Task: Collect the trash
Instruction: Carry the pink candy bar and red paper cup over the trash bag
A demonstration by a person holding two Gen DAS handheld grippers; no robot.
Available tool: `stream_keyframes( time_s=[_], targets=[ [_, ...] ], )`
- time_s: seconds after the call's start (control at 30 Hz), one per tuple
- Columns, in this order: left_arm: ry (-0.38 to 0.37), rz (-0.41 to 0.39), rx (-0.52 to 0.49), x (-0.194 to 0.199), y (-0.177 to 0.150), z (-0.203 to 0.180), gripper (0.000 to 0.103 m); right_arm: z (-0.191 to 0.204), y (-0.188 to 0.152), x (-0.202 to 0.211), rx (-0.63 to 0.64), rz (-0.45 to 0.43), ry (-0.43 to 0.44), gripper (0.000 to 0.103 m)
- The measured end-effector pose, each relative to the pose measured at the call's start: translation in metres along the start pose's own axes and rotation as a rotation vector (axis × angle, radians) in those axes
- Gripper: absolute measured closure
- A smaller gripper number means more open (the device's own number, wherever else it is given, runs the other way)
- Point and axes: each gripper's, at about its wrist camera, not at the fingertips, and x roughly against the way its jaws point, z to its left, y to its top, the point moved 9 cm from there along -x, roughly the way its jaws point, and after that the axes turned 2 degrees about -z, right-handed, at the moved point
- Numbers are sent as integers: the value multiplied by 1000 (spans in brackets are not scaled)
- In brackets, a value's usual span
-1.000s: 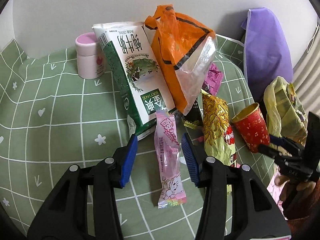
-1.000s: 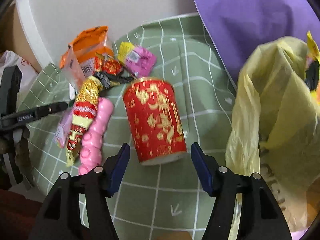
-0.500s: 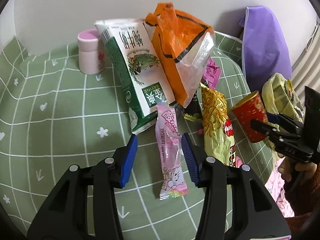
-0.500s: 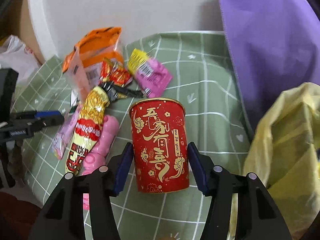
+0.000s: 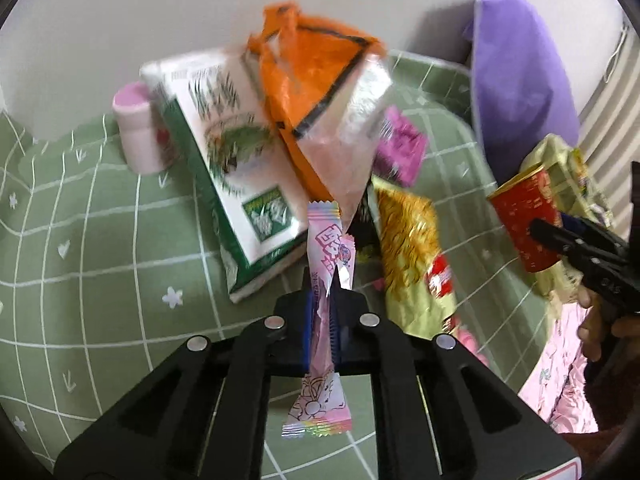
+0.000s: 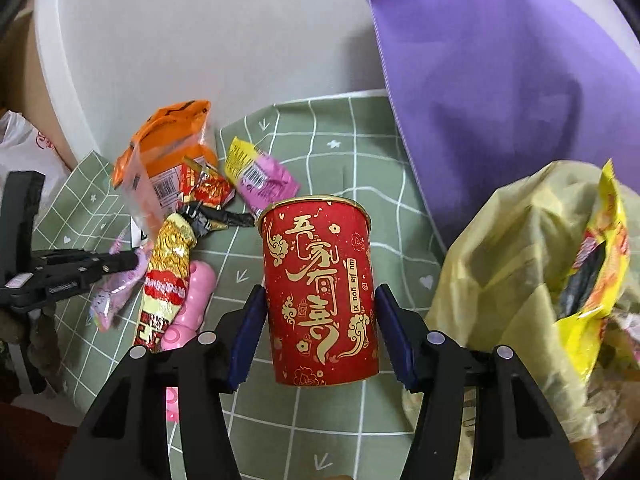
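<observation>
My left gripper (image 5: pixel 322 322) is shut on a long pink candy wrapper (image 5: pixel 326 276), pinched at its middle and lifted off the green checked cloth (image 5: pixel 92 248). My right gripper (image 6: pixel 320 328) is shut on a red paper cup with gold characters (image 6: pixel 320 300), held upright above the cloth (image 6: pixel 332 152). The cup (image 5: pixel 524 224) and the right gripper (image 5: pixel 588 252) also show at the right of the left wrist view. A yellow plastic trash bag (image 6: pixel 520 280) with wrappers inside lies open just right of the cup.
A green-white milk carton (image 5: pixel 236 184), an orange bag (image 5: pixel 320 96), a pink jar (image 5: pixel 138 136), a magenta packet (image 5: pixel 400 148) and a gold snack bag (image 5: pixel 412 252) lie on the cloth. A purple bag (image 6: pixel 500 88) leans on the back wall.
My left gripper has shut on the pink wrapper and lifted it. My right gripper has shut on the red cup and raised it off the cloth.
</observation>
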Motion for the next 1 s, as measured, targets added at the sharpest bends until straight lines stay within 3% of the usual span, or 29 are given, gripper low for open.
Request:
stream_keyframes(
  time_s=[0.53,0.73,1.0],
  targets=[
    [-125,-295,-93,74,125,-56,98,-34,51,64,-28,-181,-99,50],
    [-220,-375,-184,85,171,-121,98,-68,69,110,-47,-268,-191,50],
    [-367,-368,-319,78,172,-219,98,-130,55,169,-136,-329,-329,50]
  ],
)
